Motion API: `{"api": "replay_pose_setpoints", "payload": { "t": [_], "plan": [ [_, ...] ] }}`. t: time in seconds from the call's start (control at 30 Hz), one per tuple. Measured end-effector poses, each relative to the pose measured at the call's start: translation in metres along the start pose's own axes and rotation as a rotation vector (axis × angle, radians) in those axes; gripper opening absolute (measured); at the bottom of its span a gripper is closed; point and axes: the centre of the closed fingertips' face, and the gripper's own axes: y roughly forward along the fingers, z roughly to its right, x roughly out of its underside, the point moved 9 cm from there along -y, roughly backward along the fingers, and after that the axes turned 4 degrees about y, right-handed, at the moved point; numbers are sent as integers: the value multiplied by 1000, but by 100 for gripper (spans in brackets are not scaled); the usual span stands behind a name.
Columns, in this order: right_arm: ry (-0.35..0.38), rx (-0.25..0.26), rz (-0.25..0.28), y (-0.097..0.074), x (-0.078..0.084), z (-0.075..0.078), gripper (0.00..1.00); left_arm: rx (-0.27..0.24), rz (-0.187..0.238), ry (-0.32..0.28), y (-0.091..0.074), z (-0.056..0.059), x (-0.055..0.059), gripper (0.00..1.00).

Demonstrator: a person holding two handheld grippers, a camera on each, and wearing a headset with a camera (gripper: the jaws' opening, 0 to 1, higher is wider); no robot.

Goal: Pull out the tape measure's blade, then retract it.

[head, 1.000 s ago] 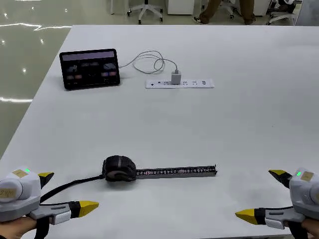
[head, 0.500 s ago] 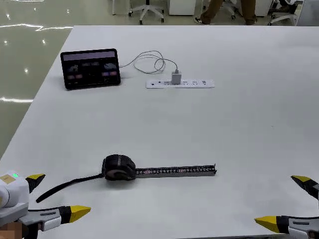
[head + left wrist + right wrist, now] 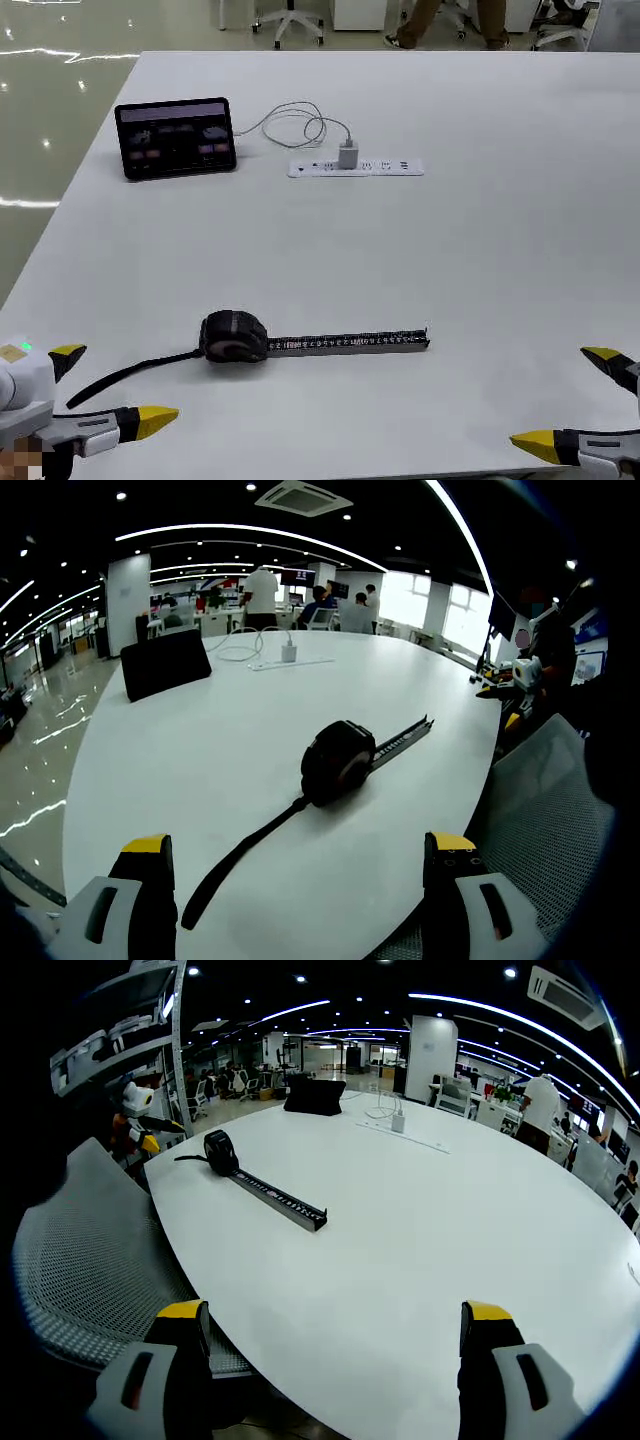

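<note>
While the left gripper (image 3: 114, 385) and right gripper (image 3: 565, 398) both hold their jaws spread and empty, one tape measure (image 3: 236, 337) lies on the table (image 3: 400, 250) between them, its one blade (image 3: 350, 342) drawn out toward the right jaws; blade numerals are unreadable.

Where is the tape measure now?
In the head view the tape measure lies on the white table near its front edge, nearer the left gripper, its blade stretched out to the right.
</note>
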Motion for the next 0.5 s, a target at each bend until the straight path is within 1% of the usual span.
{"api": "replay_pose_setpoints", "payload": {
  "t": [0.2, 0.4, 0.5],
  "plan": [
    [-13, -6, -2, 0, -4, 0, 100, -2, 13, -5, 1, 1, -6, 100],
    [-4, -11, 4, 4, -6, -1, 100, 0, 2, -4, 4, 0, -7, 100],
    [-8, -16, -1, 5, -5, -1, 100, 8, 1, 2, 5, 2, -10, 100]
  ]
}}
